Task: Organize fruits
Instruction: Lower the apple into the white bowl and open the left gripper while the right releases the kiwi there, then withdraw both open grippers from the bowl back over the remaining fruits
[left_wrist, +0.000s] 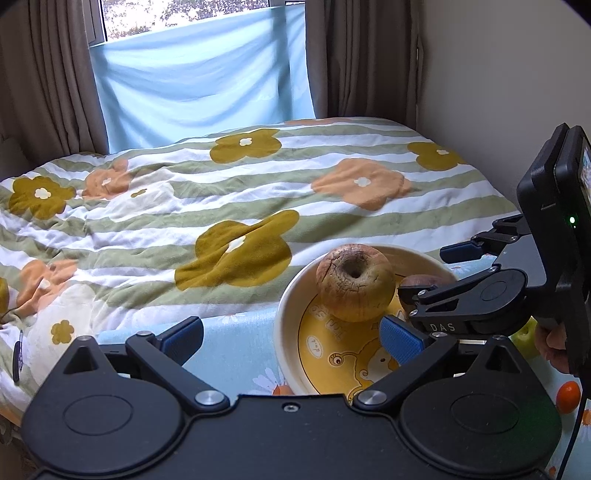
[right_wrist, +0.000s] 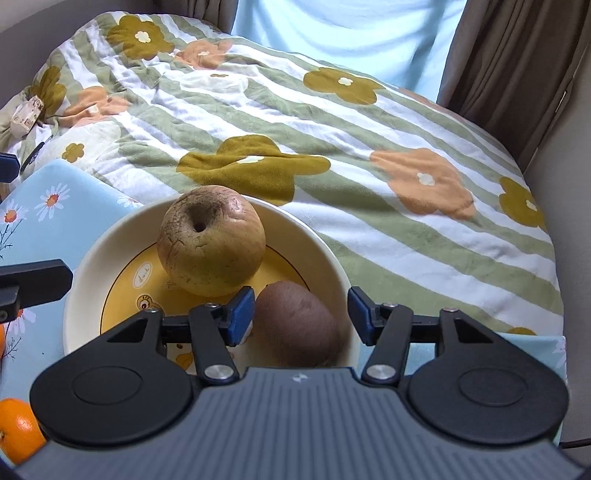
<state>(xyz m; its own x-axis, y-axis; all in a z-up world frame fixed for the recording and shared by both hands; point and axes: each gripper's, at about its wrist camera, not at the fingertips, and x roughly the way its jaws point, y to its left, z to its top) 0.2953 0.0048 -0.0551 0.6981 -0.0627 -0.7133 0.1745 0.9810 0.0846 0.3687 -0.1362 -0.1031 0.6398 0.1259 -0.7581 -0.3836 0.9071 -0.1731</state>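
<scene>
Here, at the bottom of the right wrist view, I am holding my right gripper (right_wrist: 301, 314) with its jaws apart on either side of the kiwi (right_wrist: 295, 325), which is lying at the near inner wall of the bowl (right_wrist: 332, 266); no pad looks to be touching it. Just beyond, in the middle of the frame, the wrinkled apple (right_wrist: 211, 242) is sitting in the same bowl, close beside the kiwi. So I am judging two fruits as already gathered. An orange (right_wrist: 18, 428) is waiting at the lower left on the daisy cloth (right_wrist: 44, 206), while the left view is showing a green fruit (left_wrist: 526, 341) and a small orange fruit (left_wrist: 568, 397) at lower right. My left gripper (left_wrist: 291, 336) is hovering spread and empty beside the bowl. Farther back the flowered quilt (right_wrist: 369, 122) is filling the frame.
</scene>
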